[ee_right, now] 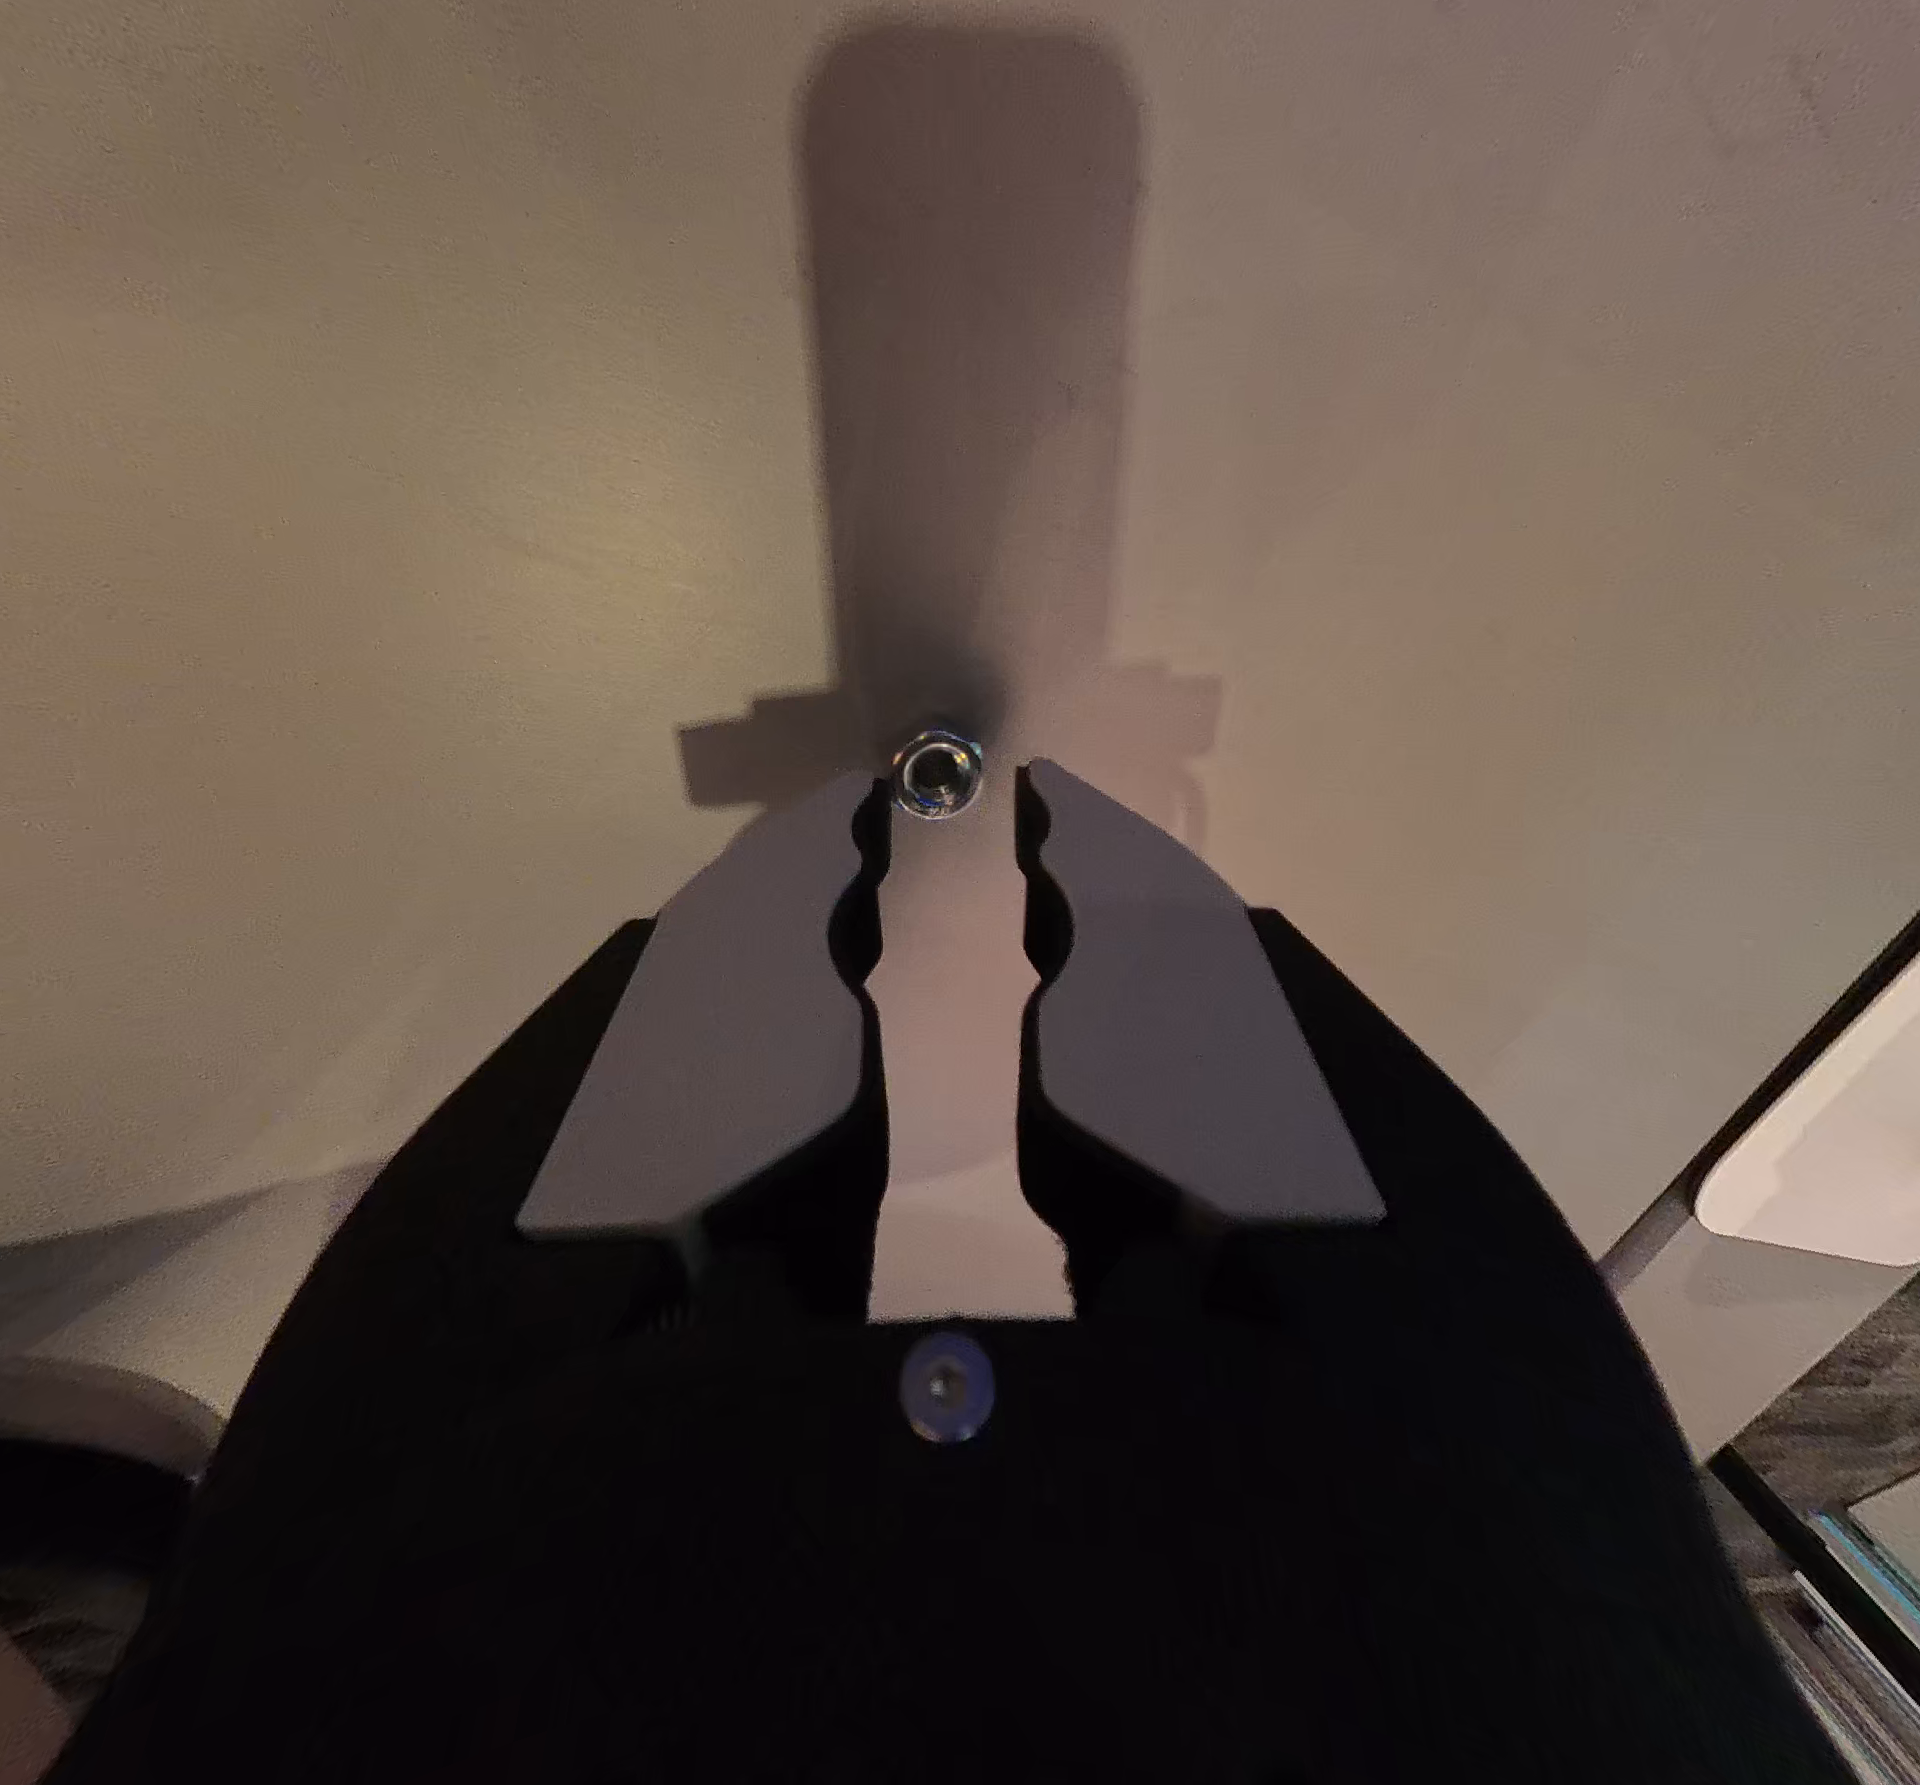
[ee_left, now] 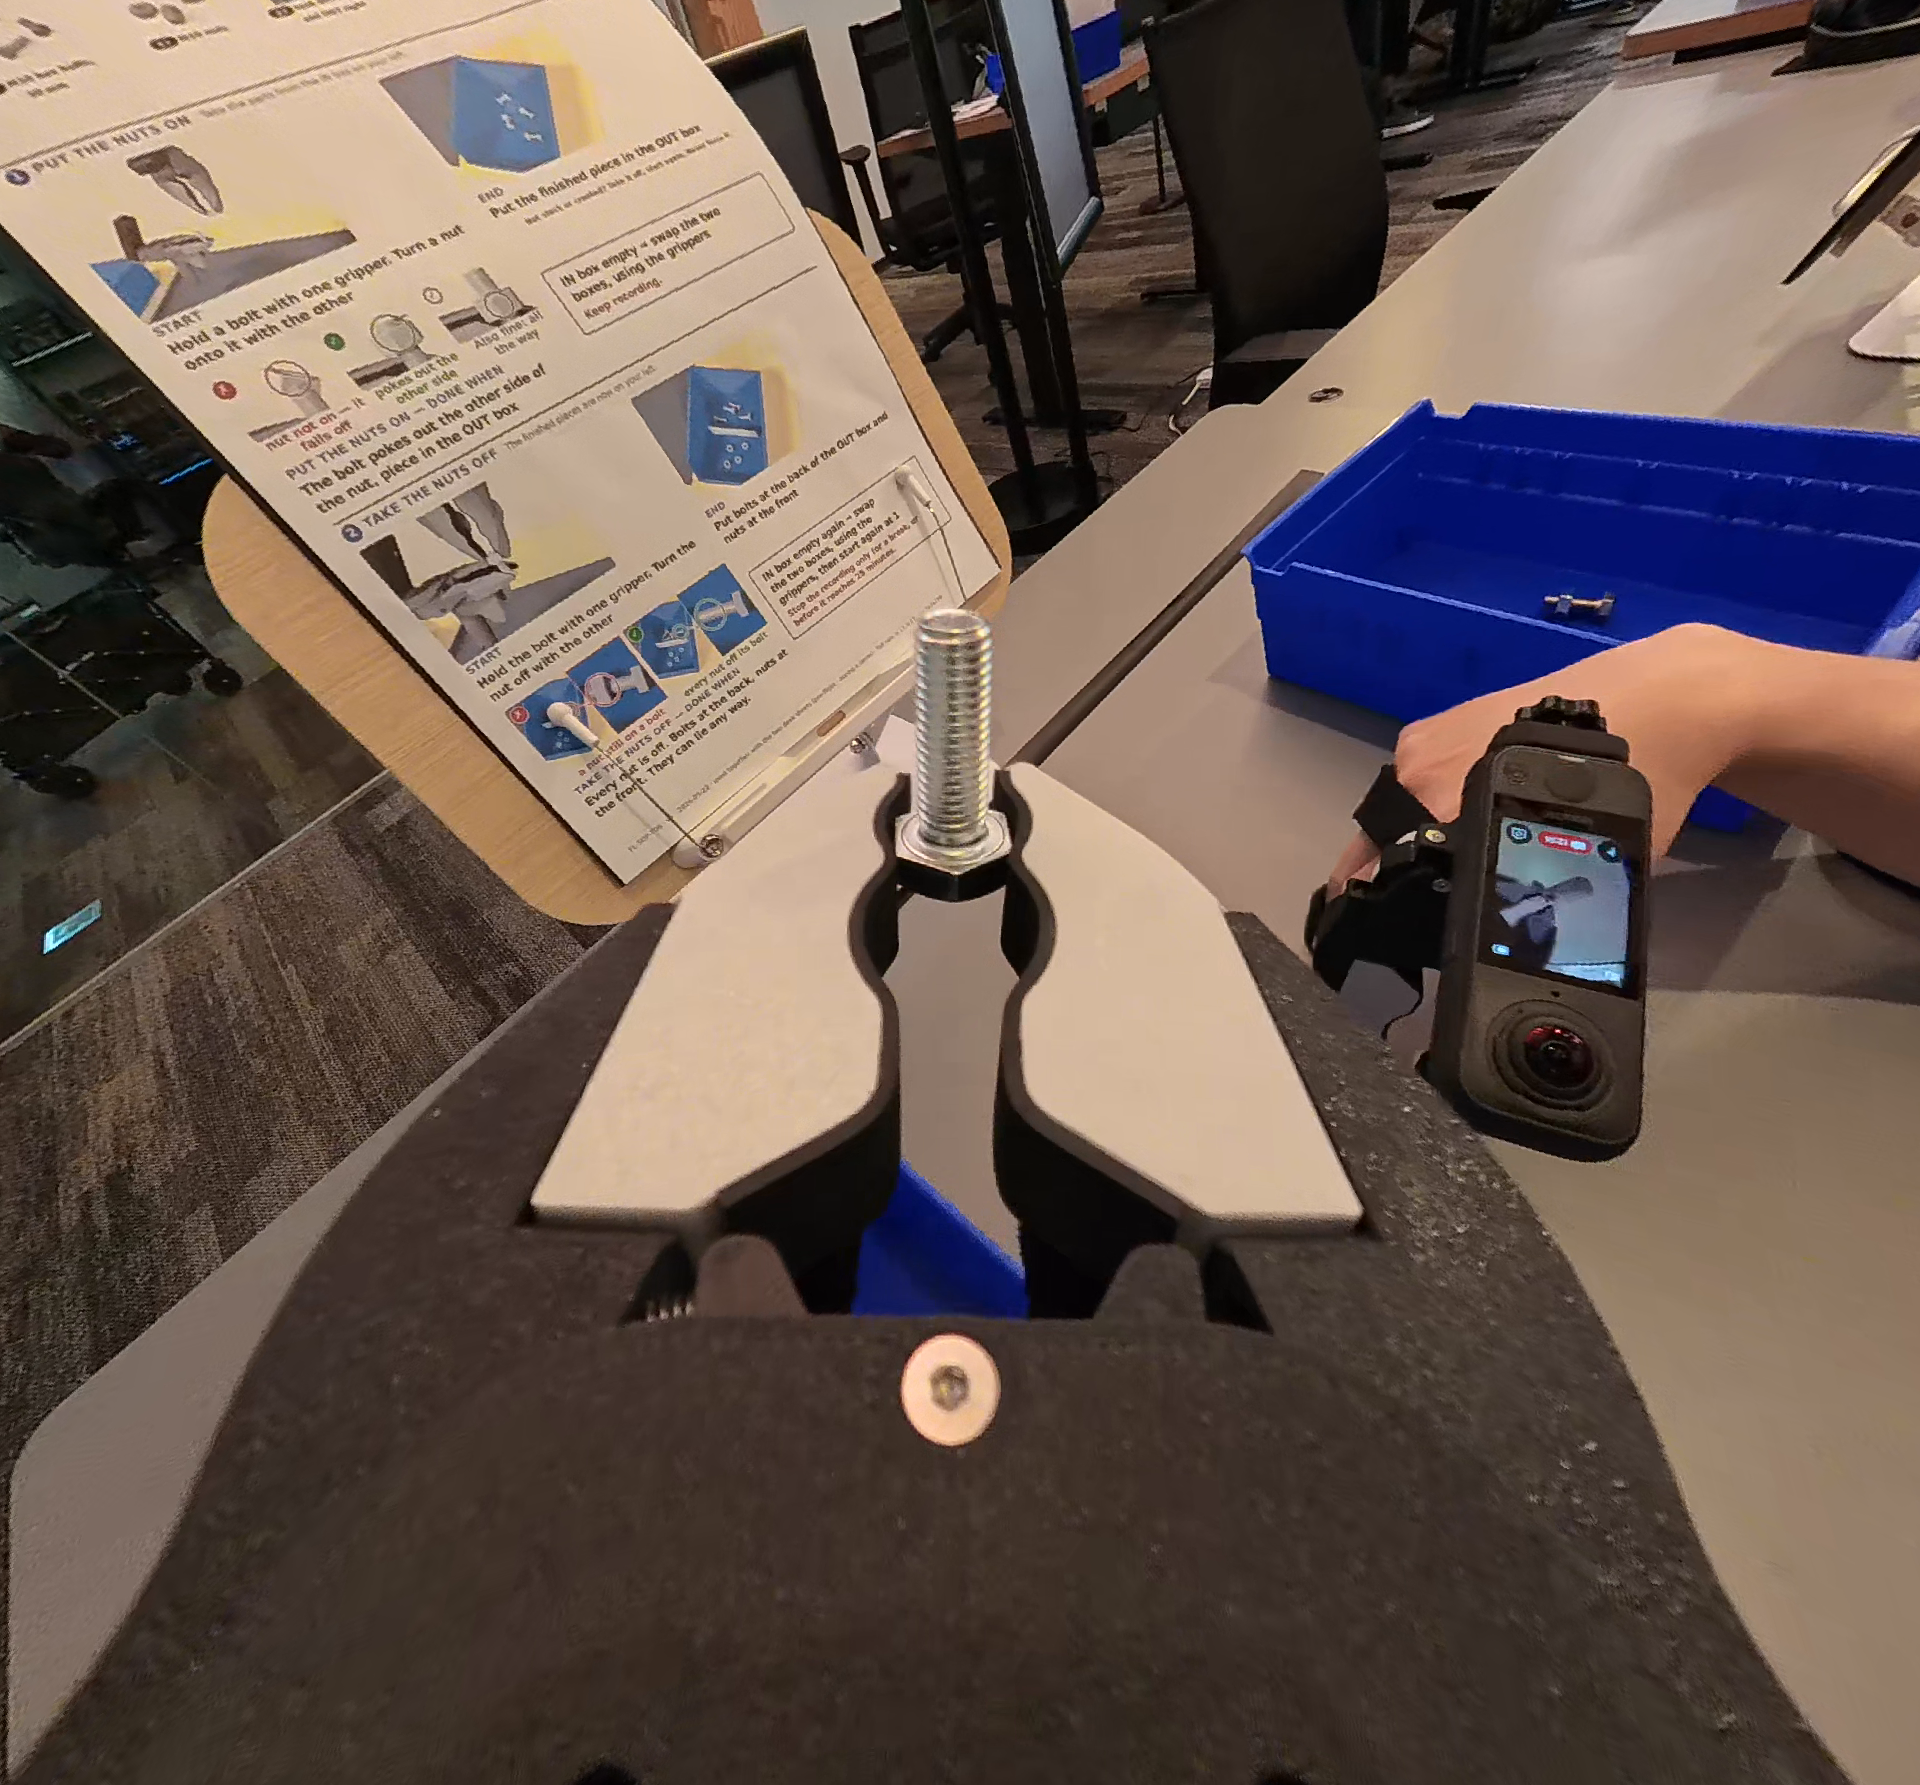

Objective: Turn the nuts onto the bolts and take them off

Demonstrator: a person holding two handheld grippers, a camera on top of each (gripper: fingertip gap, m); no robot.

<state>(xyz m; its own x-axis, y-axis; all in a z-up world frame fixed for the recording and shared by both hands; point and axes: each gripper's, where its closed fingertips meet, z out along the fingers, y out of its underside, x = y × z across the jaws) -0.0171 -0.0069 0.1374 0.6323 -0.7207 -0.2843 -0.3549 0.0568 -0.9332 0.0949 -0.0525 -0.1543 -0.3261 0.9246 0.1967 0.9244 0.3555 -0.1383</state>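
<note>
Left gripper, centre of the left wrist view: clenched on the hex head of a zinc-plated bolt. The threaded shank stands upright, rising clear above the fingertips. The thread that shows carries no nut.

Behind the bolt, upper left of the frame: a printed instruction sheet leaning on a rounded wooden board. Grey table fills the right side.

Right of centre in the same view: the right gripper seen from behind, pointed down at the table, a person's hand around it and a small black camera with a lit screen mounted on its back.

Upper right: a blue plastic bin on the table; one bolt with a nut on it lies on the bin floor.

Right wrist view: right gripper with jaws apart, gripping nothing. A small shiny steel nut lies on the pale tabletop at the tip line, closer to the left finger; contact with that finger is possible but the dim light leaves it unclear. The gripper's shadow runs up the frame from the nut. Lower right edge: a white flat object, too cropped to name.
</note>
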